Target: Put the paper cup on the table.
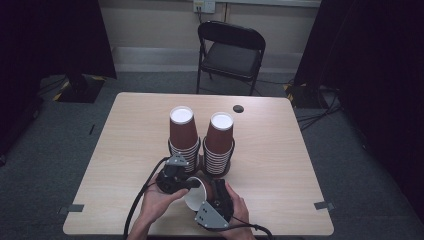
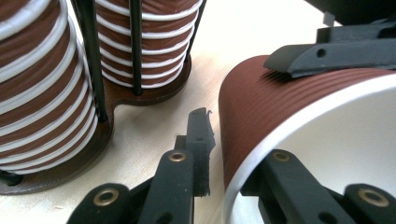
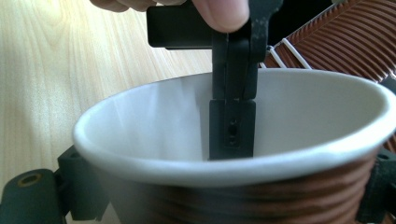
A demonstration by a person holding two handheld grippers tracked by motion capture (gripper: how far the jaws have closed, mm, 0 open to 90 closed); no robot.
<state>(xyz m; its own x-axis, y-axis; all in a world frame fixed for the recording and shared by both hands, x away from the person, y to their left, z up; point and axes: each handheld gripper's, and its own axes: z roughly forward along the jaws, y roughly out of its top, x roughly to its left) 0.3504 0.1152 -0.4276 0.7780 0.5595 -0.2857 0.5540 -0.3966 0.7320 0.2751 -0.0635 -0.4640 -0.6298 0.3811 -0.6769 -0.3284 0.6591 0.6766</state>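
Your right claw [image 1: 200,192] was clamped across the ribbed wall of one loose brown paper cup [image 1: 196,194], holding it on its side just above the bench [image 1: 280,165], mouth turned toward your left hand. Your left claw [image 1: 192,184] straddled that cup's white rim [image 2: 299,116]: one jaw sat inside the mouth, the other stood outside the wall with a visible gap, so it was slightly open and not pinching.

As I judge it, the risk lay in that half-grip. If your left claw closed off-centre it could crease the thin rim, and if your right claw let go first the cup could roll away across the bench. A sideways swing could also knock the stacks just beyond both claws.

Counted: one loose cup; two stacks of nested cups, one [image 1: 182,132] ahead of the left claw, one [image 1: 219,140] ahead of the right; one double-ringed holder [image 2: 154,95] beneath them; one folding chair [image 1: 231,50] far beyond.
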